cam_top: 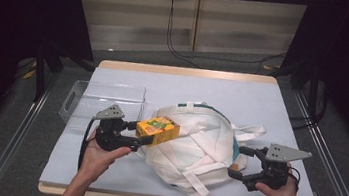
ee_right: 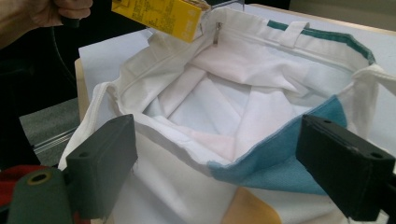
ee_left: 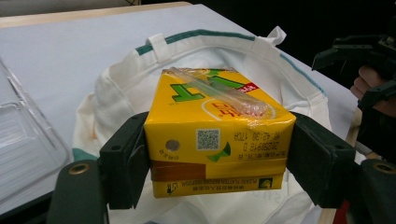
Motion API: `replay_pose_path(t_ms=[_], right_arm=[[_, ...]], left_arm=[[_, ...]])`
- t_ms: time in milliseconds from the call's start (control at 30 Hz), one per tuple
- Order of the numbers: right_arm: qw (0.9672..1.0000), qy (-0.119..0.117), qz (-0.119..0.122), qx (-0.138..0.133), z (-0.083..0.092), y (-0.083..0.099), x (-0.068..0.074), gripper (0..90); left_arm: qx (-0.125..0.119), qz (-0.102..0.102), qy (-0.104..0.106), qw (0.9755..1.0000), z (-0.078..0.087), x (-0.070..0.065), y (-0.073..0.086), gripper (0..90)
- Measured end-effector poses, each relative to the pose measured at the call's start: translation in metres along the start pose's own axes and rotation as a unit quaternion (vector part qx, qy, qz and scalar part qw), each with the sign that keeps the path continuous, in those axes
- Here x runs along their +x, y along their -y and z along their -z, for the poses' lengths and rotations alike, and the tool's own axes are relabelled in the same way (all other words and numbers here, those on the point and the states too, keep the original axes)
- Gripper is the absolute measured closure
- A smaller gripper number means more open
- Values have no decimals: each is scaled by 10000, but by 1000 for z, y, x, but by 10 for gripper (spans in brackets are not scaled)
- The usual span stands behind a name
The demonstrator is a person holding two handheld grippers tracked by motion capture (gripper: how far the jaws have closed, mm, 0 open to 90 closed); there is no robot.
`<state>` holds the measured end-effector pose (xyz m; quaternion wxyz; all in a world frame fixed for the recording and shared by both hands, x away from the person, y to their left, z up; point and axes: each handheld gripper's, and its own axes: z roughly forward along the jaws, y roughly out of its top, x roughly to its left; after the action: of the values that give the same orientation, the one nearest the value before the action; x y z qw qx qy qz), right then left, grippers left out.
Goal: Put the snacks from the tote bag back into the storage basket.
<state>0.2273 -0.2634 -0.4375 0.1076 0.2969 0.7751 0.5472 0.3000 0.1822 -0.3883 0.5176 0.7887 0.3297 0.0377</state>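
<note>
The yellow drink carton [ee_left: 219, 140] is a small box of rectangular shape, bright yellow with green letters and a little red patch on its broad face. A clear wrapped straw [ee_left: 219, 91] is stuck diagonally across this broad face. On the end that looks at the left gripper view there is a square code, a round silver spot, a green mark and a line of printed digits, but they stand upside down and I cannot read them surely; a brown band with small print runs under them. The brand name I cannot read.

The carton lies flat with the broad face upward. In the high view its long axis runs about from left to right across the table, from the left gripper toward the bag.

The left gripper [cam_top: 136, 134] holds the carton by its two narrow sides, with both black pads pressing on it. The carton is lifted over the left edge of the white cloth bag [cam_top: 197, 141], above its open mouth.

The bag is white with a teal trim and a teal patch, and it lies on the pale blue table [cam_top: 243, 99]. The right gripper [ee_right: 219, 182] is at the bag's rim on the right side; its jaws stand wide apart and the cloth lies between them without being pressed. A clear plastic tray [cam_top: 104, 102] is just behind the left gripper
</note>
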Motion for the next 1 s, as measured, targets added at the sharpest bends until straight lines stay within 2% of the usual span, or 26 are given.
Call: replay_pose_path(t_ms=[133,267,300,400,533,700,800,833,1000], right_arm=[[9999,152,-41,-59,2,-1,-2,119],[9999,144,-54,-21,1,1,-3,119],[9999,131,-38,4,1,1,-4,119],[9999,118,-32,46,-1,3,-6,118],[9999,86,-72,5,1,5,-8,118],[9999,98,-62,-11,3,5,-7,118],[9999,97,-52,-9,2,5,-7,118],[9999,111,-54,-4,2,5,-6,118],[9999,91,-64,10,1,5,-6,118]], left_arm=[[88,97,-69,9999,7,10,-4,278],[-114,234,-145,9996,22,19,-7,278],[-84,226,-259,9994,24,20,-8,278],[65,183,-394,9990,30,26,-10,279],[110,320,-430,9985,35,36,-15,278],[171,367,-552,9977,41,46,-19,278],[197,427,-686,9965,43,51,-20,278],[159,481,-658,9965,43,51,-21,278],[202,406,-629,9970,51,51,-30,278]])
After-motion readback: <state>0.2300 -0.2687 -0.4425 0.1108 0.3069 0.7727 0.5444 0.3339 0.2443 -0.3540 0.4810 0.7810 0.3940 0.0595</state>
